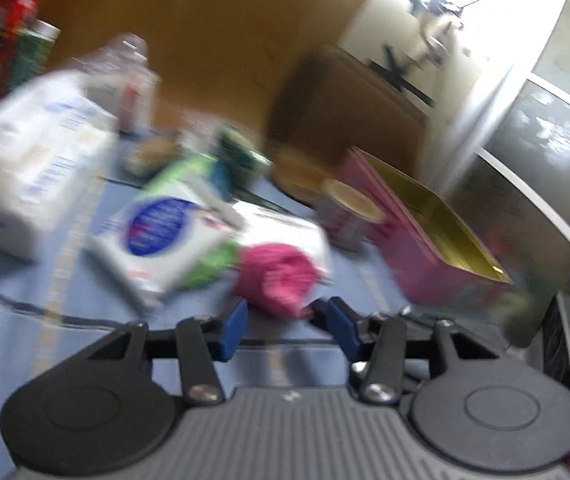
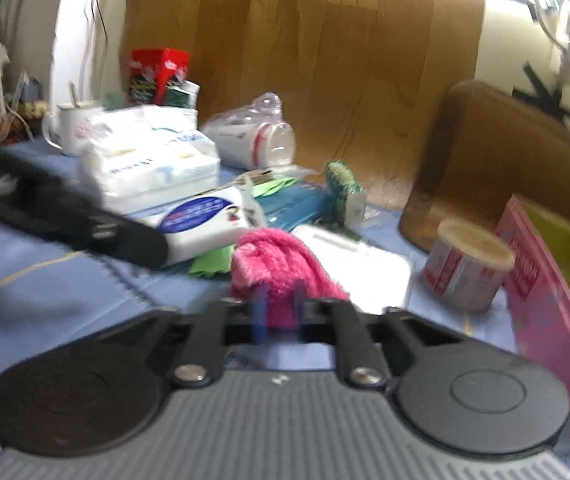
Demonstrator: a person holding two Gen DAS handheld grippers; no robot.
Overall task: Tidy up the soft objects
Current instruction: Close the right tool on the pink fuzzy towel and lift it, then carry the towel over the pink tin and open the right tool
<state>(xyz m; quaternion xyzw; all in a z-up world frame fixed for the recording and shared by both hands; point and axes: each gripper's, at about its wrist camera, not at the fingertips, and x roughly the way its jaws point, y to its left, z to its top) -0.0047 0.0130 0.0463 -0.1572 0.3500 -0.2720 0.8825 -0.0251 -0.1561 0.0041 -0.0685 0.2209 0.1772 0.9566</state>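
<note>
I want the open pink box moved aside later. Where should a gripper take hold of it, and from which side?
Grip the pink box by its near long wall, from above: the top is open, so one finger can go inside against the gold lining and one outside. The can crowds its left end.

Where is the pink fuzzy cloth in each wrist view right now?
Left wrist view: the pink fuzzy cloth sits low in the centre, just beyond and between the blue fingers.
Right wrist view: the cloth is centre frame, its near end pinched between the fingers.
Shared landmark: the open pink box stands to the right of the cloth in both views, beside the round tin.
</note>
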